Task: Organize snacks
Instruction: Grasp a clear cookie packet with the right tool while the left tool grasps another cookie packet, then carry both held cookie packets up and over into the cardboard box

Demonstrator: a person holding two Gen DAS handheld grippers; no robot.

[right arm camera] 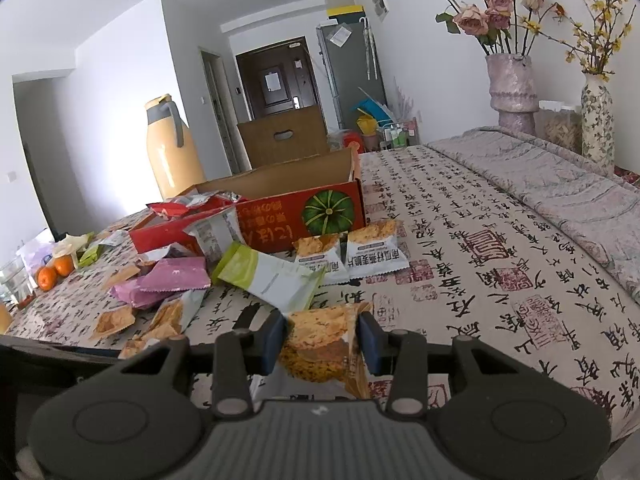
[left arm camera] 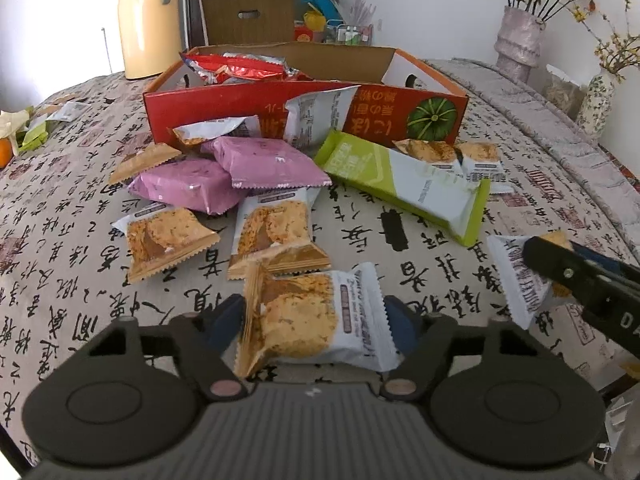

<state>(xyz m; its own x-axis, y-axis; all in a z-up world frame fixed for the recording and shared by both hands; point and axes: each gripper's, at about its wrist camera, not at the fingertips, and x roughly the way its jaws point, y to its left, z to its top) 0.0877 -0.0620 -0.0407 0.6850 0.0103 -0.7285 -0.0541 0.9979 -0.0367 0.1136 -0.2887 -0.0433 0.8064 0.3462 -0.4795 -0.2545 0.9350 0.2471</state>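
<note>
Snack packets lie scattered on a calligraphy-print tablecloth [left arm camera: 400,272] in front of an open red cardboard box [left arm camera: 240,108]. My left gripper [left arm camera: 314,322] is low over the cloth, and both blue pads touch the ends of an orange-and-white biscuit packet [left arm camera: 308,316], whose left crimped edge stands up. My right gripper [right arm camera: 323,340] is shut on a similar orange packet [right arm camera: 324,344]. In the left wrist view the right gripper [left arm camera: 540,260] shows at the right edge, on that packet [left arm camera: 516,276]. The box [right arm camera: 280,208] holds red and silver packets [left arm camera: 240,66].
Two pink packets [left arm camera: 188,186], a long green-and-white packet [left arm camera: 400,180] and several orange biscuit packets lie before the box. A yellow thermos [left arm camera: 148,20] stands behind it. Flower vases [right arm camera: 512,88] stand far right, oranges [right arm camera: 52,272] at the left edge.
</note>
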